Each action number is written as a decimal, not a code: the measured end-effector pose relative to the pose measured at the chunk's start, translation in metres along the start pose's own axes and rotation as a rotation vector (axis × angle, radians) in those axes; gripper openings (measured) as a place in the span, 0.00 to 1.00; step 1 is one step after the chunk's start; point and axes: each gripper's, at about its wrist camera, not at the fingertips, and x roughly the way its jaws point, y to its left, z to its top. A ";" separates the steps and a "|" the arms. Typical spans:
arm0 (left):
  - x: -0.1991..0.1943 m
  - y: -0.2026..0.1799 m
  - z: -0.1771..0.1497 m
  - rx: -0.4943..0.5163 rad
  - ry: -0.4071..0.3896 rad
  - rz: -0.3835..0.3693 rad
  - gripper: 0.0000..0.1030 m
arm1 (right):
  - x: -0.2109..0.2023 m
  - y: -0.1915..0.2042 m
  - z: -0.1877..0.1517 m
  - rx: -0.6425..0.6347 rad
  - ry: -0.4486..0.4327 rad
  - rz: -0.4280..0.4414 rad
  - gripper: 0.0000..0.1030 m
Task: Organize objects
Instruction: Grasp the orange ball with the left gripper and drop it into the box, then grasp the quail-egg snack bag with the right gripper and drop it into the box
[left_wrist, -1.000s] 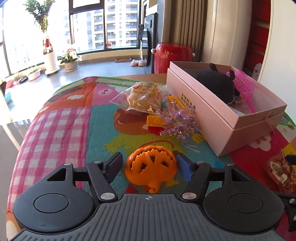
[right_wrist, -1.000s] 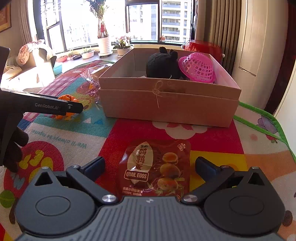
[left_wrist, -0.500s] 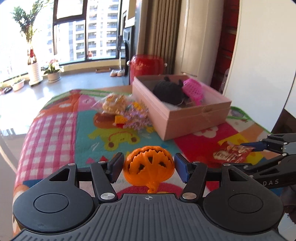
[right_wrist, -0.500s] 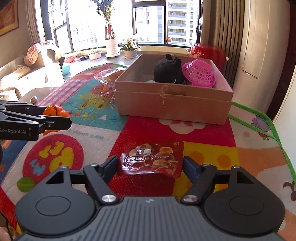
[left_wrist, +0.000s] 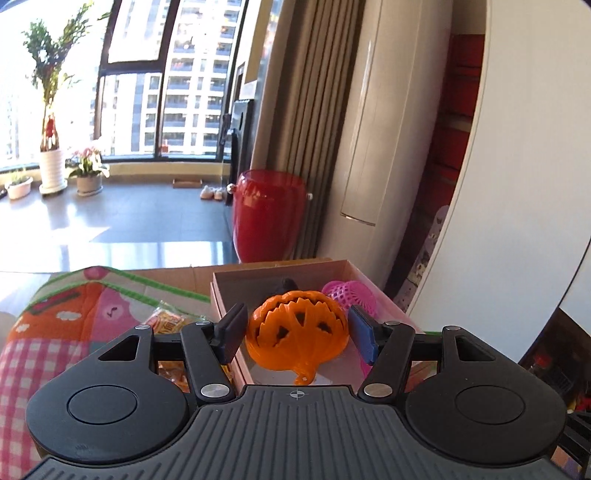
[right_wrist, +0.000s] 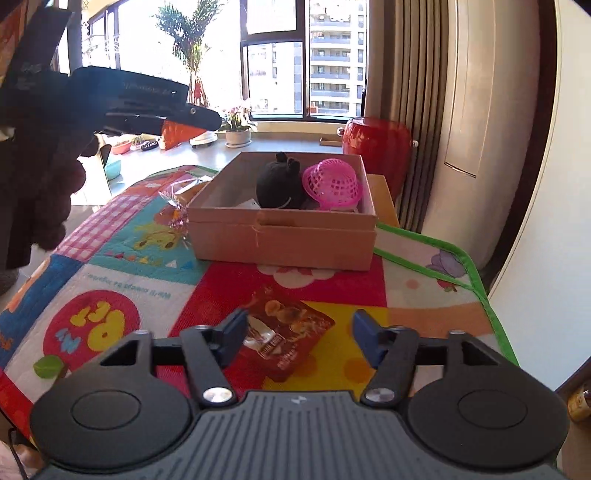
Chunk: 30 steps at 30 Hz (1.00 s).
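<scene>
Pumpkin (left_wrist: 297, 330): gripped in left tongs (left_wrist: 296, 334), above box (left_wrist: 231, 325).
Right tongs (right_wrist: 298, 338): open, egg packet (right_wrist: 286, 338) between.
Box contents: black toy (right_wrist: 277, 182), pink basket (right_wrist: 331, 183).

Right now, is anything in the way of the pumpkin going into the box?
Nothing visible blocks it. The left gripper holds the orange pumpkin up over the open pink box. A black plush and pink basket fill the far end; the near part looks free.

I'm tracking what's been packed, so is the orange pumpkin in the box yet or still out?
Out. The left tool grips the orange pumpkin in the air above the pink box, not yet released.
</scene>
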 end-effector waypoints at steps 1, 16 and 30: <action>0.009 0.003 -0.001 -0.017 0.015 0.001 0.63 | -0.002 -0.002 -0.004 -0.012 -0.008 -0.002 0.97; 0.032 0.045 -0.002 -0.089 0.011 -0.062 0.63 | 0.074 0.016 0.004 -0.223 0.137 0.068 1.00; -0.043 0.082 -0.071 -0.176 -0.001 -0.018 0.62 | 0.083 0.031 0.009 -0.122 0.241 0.143 0.83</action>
